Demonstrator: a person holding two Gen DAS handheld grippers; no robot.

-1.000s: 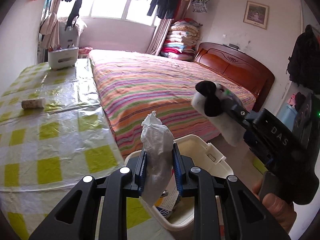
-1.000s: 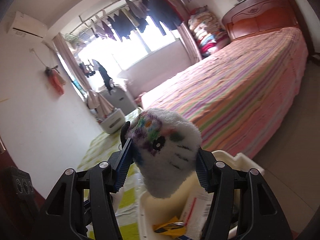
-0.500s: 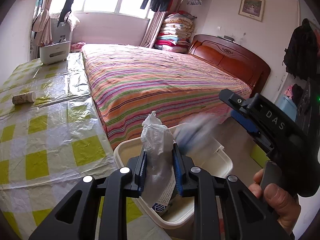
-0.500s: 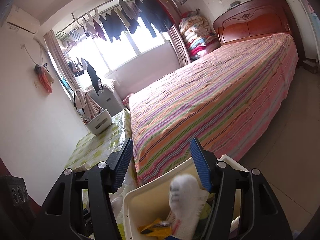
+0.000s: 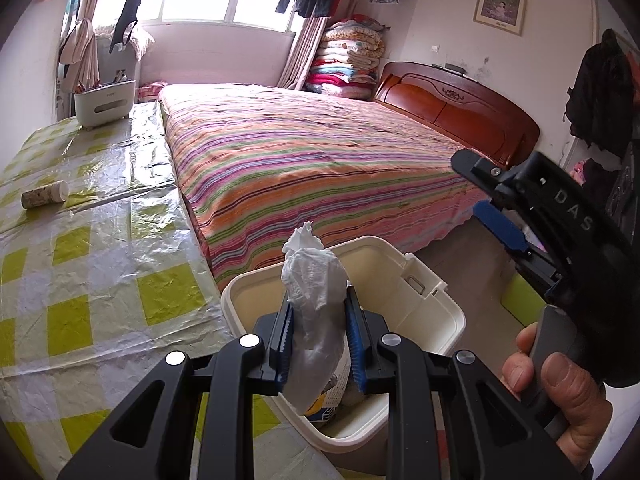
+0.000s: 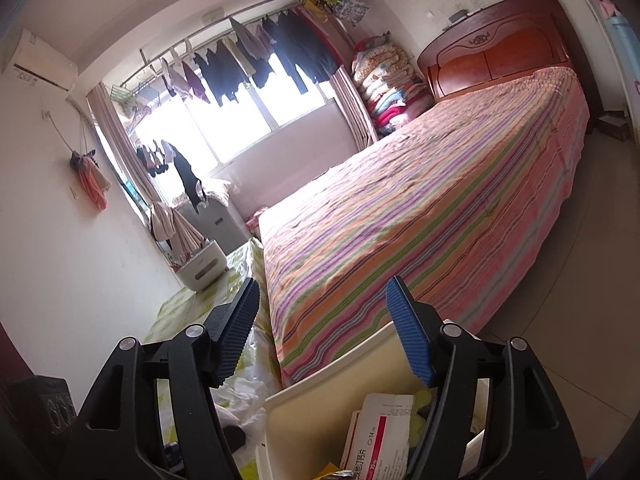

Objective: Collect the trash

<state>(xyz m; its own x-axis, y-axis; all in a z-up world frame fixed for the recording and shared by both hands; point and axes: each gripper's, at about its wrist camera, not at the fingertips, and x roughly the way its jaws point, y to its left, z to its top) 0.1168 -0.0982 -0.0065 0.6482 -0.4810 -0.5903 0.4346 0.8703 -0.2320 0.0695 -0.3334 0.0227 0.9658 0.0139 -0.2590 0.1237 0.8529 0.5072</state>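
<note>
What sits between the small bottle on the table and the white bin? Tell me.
Left wrist view: nothing stands between the small bottle and the white bin, only the table's checked yellow cover under crinkled clear plastic.

A home bedroom: a striped bed (image 5: 320,168) with wooden headboard (image 5: 452,108), stacked quilts (image 5: 348,60), and laundry (image 6: 256,60) hanging above the window.

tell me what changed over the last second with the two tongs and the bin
The right tongs let go of the white plush toy: a second ago they clamped it, then it dropped into the cream bin, and now their jaws stand open and empty above it. The left tongs stay shut on the crumpled tissue over the bin.
</note>
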